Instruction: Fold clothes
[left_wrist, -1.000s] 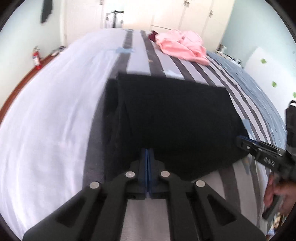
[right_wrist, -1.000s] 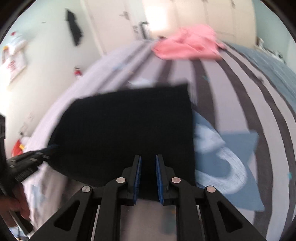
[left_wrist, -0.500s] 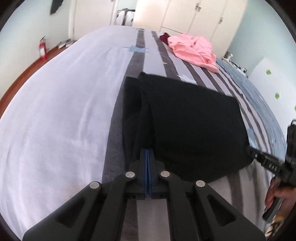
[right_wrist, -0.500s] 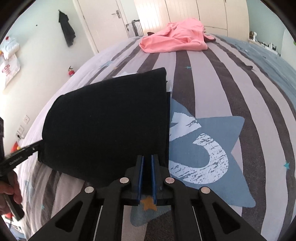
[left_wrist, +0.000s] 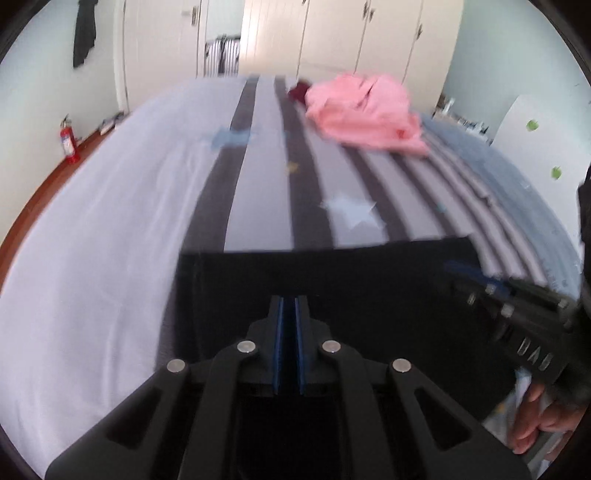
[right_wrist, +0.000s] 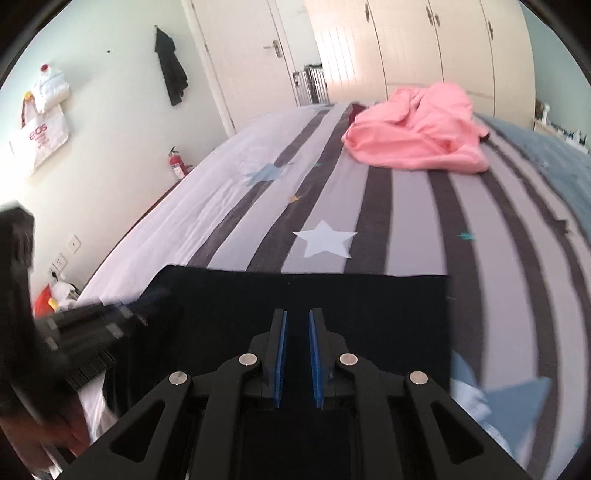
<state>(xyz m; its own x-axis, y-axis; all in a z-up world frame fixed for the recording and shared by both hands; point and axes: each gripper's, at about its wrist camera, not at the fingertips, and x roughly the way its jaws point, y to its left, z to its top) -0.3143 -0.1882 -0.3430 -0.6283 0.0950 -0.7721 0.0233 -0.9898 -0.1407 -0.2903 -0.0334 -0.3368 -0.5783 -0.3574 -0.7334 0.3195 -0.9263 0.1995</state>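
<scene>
— Left wrist view: striped bed (left_wrist: 258, 192), black garment (left_wrist: 369, 280) spread flat across near end, pink clothes (left_wrist: 362, 110) heaped at far end.

— Left tool (left_wrist: 289, 306) pinched almost shut over black cloth; right tool (right_wrist: 297, 321) just been opening, narrow gap, cloth beneath.

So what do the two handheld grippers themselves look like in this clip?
Both match: the left gripper and right gripper have black angular linkage arms with round silver pins and blue pads lining the jaws. White lettering marks the right gripper's body; blur makes it unreadable.
</scene>
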